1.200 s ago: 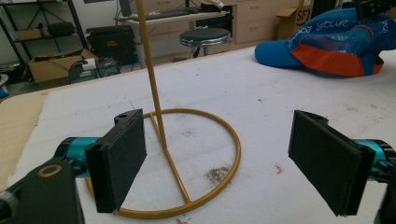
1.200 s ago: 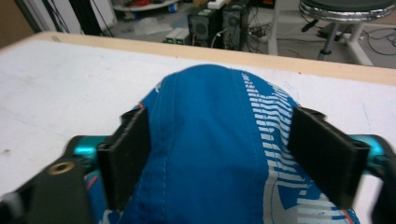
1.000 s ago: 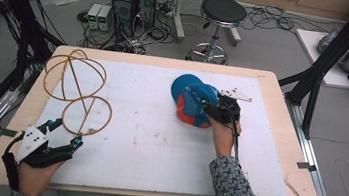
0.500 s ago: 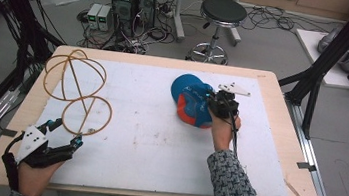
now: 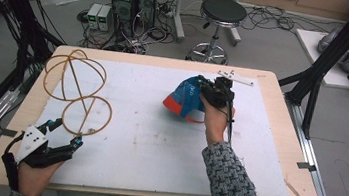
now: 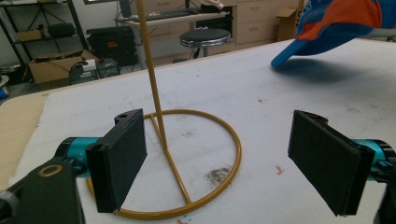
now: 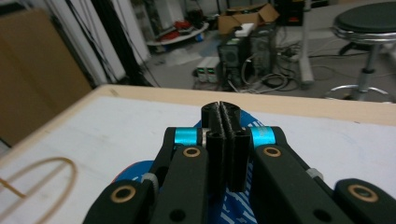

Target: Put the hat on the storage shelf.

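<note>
Cap [image 5: 186, 98] pinched by right gripper [image 5: 214, 89] | left gripper [image 5: 65, 134] fingers apart, empty

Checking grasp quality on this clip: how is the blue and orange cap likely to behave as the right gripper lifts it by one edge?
The cap looks like soft fabric, so it will probably sag and hang from the right gripper, whose jaws are shut on it. Its brim holds a flat shape, so that part seems stiffer. It is likely light; a thin pinch of cloth could slip.
</note>
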The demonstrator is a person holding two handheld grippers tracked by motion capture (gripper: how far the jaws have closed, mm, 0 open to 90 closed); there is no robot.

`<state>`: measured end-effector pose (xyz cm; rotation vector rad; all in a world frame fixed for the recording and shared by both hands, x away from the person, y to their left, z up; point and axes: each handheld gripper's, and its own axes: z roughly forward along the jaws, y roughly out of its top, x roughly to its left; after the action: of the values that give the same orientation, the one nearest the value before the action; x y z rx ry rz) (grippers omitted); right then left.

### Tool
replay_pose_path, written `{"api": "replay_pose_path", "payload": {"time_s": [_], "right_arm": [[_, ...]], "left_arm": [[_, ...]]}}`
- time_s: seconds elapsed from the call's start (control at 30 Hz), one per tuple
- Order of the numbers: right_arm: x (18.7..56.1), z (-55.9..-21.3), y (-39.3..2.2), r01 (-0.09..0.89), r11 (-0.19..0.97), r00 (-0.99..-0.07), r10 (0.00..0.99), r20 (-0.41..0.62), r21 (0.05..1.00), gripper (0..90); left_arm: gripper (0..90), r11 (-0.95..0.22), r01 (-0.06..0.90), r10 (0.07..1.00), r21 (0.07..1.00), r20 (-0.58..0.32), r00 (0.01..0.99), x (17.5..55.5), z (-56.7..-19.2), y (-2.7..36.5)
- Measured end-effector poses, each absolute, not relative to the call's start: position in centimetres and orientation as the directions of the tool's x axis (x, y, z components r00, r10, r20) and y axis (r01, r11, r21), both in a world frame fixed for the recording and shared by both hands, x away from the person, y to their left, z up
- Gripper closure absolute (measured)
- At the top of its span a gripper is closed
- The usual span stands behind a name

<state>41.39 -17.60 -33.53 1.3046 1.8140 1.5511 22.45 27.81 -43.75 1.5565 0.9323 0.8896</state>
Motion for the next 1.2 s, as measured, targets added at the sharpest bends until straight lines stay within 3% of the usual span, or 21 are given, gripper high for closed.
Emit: {"api": "replay_pose_path", "payload": {"time_s": [0.17,0.4,0.93,1.2], "right_arm": [[41.5,-31.6,-16.1,0.379,-0.114,-0.495,0.813,0.306,0.918,89.0],[41.9,-29.0,-14.0,0.352,-0.125,-0.525,0.794,0.306,0.928,89.0],[42.6,-21.4,-7.7,0.198,-0.098,-0.617,0.76,0.201,0.975,88.9],[42.4,-18.9,-5.0,0.088,-0.119,-0.716,0.682,0.146,0.989,88.9]], "left_arm": [[19.6,-0.129,0.113,0.906,0.985,0.071,0.417,22.4,-43.7,27.8],[19.6,-0.123,0.108,0.906,0.987,0.067,0.418,22.4,-43.7,27.8],[20.2,-0.125,0.107,0.905,0.986,0.069,0.421,22.3,-43.7,28.0],[20.3,-0.117,0.109,0.906,0.987,0.061,0.418,22.3,-43.7,28.2]]}}
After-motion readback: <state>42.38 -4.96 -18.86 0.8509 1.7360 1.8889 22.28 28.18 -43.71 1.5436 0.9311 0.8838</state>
